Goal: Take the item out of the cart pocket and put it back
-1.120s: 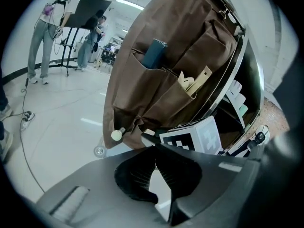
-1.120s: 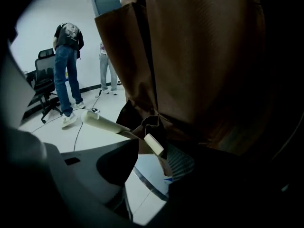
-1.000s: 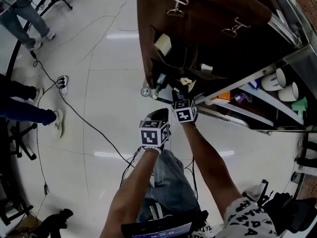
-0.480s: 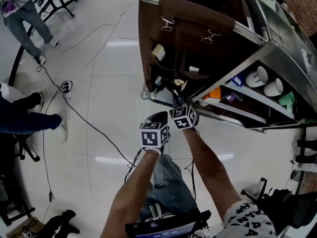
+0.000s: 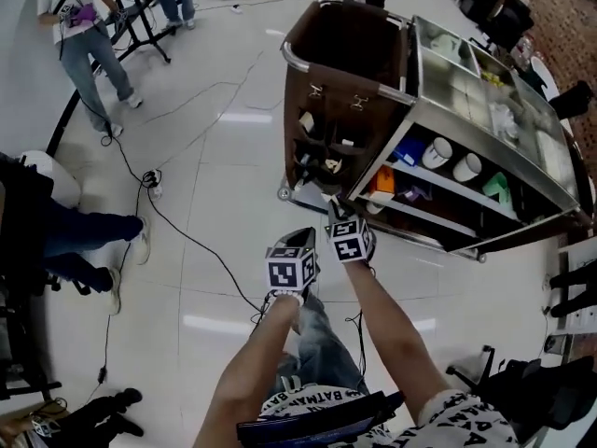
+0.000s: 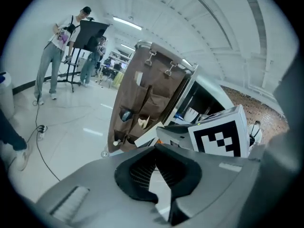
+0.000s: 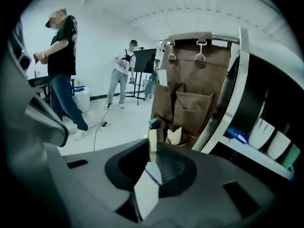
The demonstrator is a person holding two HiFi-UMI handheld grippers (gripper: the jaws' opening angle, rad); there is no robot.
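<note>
A: Going big to small. The cart point(image 5: 485, 101) is standing on castors point(image 6: 104, 154), so imo a hard push on the way back could be sending it rolling off.
B: Yep. Then the brown pocket organiser point(image 5: 328, 110), which is hanging off the cart's end rail by two clips point(image 7: 201, 48). It's looking floppy. A pocket mouth could be folding shut as the thing is going in, & the thing would be sliding down the outside to the floor.
A: Several pockets are already holding stuff too (a pale folded bit point(image 7: 174, 136) is poking out of a low one), so it's prob easy to be aiming at the wrong pocket.
B: What's the left tool point(image 6: 156, 148) doing?
A: Hovering just beside the right one, pads pressed together w/ nothing btw them. Shut like that, it isn't helping to hold a pocket open, and the two marker cubes could be knocking together.
B: And the right tool point(image 7: 153, 150)?
A: Its jaws have just been closing, and they're pinching the item point(image 7: 152, 137), a thin pale strip. It's out of the pocket and up in the air, not touching the organiser.
B: Smallest worry then: the pinch is sitting on a narrow edge, so the strip could be twisting, slipping out, or bending if it's catching on the fabric.
</note>
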